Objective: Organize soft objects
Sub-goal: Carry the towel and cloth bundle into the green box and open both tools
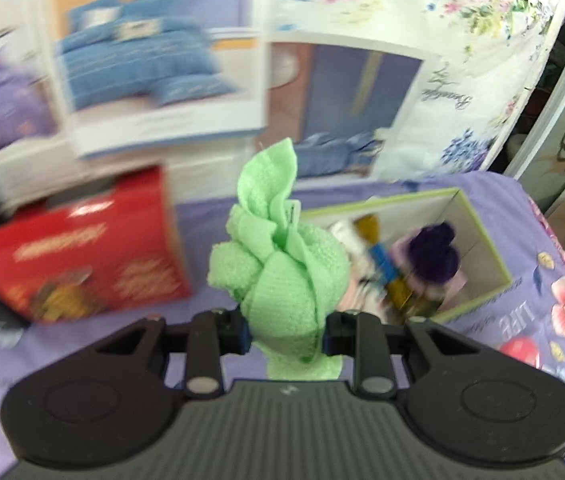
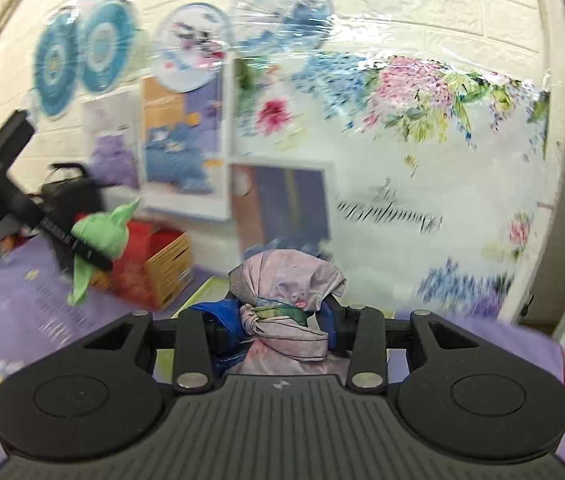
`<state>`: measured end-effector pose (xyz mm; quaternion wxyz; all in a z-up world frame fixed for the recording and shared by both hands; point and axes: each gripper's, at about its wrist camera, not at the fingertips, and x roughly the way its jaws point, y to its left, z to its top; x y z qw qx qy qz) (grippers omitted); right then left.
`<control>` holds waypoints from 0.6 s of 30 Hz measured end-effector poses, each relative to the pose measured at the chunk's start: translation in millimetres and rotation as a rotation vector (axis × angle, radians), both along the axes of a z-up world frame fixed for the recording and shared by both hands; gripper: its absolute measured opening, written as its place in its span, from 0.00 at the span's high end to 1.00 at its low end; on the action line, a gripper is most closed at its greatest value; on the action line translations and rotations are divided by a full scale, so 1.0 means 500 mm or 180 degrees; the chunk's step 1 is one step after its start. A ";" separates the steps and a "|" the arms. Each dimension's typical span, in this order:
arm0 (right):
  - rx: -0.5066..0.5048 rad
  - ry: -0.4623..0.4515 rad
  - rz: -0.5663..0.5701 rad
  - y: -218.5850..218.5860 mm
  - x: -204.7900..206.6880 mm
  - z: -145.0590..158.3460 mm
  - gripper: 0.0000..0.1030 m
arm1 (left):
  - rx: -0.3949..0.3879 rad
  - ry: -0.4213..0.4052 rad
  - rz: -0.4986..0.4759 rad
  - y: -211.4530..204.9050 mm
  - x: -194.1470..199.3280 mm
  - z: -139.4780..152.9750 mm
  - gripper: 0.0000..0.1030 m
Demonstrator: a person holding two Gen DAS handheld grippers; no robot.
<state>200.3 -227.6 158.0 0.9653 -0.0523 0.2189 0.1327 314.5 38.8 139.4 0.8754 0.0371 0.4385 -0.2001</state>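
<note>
**Two grippers, each holding a soft bundle above the purple bed**

The left gripper [image 1: 284, 334] is nearly closed. Its two black fingers squeeze a light green fluffy cloth rolled into a ball [image 1: 278, 264]. The cloth sits right between the fingers. Most of it bulges out past the tips, and one floppy corner sticks up. A small bit hangs down near the camera.

Behind the green cloth, to the right, is an open white cardboard box with a green rim [image 1: 478, 232]. It rests on the purple flowery bedsheet [image 1: 522, 248]. Inside the box lie other soft things, one of them a dark purple woolly bundle [image 1: 434, 252]. The picture is too blurry to tell the rest apart. On the left, farther back, stands a red cardboard box with yellow print [image 1: 82, 252].

The right gripper [image 2: 286, 324] is also nearly closed. Its blue-padded fingers pinch a pale pink knotted cloth bundle [image 2: 290, 280]. The knot sits between the fingers and the puffy top pokes up beyond them.

In the right camera's view, the left gripper is far off on the left, with the green cloth in its tip. The red box stands just behind it. On the far wall hangs a white flowery sheet under shiny plastic [image 2: 422, 152].
</note>
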 end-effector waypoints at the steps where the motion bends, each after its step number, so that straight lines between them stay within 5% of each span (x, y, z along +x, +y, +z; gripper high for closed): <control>1: -0.0029 0.0023 -0.0015 -0.001 0.031 -0.007 0.79 | -0.0001 0.0029 -0.0030 -0.025 0.020 -0.007 0.73; 9: -0.0154 0.0517 0.0098 0.013 0.197 -0.143 0.73 | 0.0094 0.0331 -0.0265 -0.184 0.134 -0.119 0.72; 10: -0.0147 0.0602 0.0133 0.016 0.208 -0.157 0.73 | 0.0111 0.0382 -0.0301 -0.197 0.143 -0.132 0.69; 13: -0.0208 0.0856 0.0050 0.024 0.235 -0.195 0.70 | 0.0194 0.0471 -0.0343 -0.221 0.157 -0.160 0.39; 18: -0.0373 0.0985 -0.0116 0.021 0.248 -0.213 0.61 | 0.0159 0.0372 -0.0313 -0.214 0.158 -0.156 0.36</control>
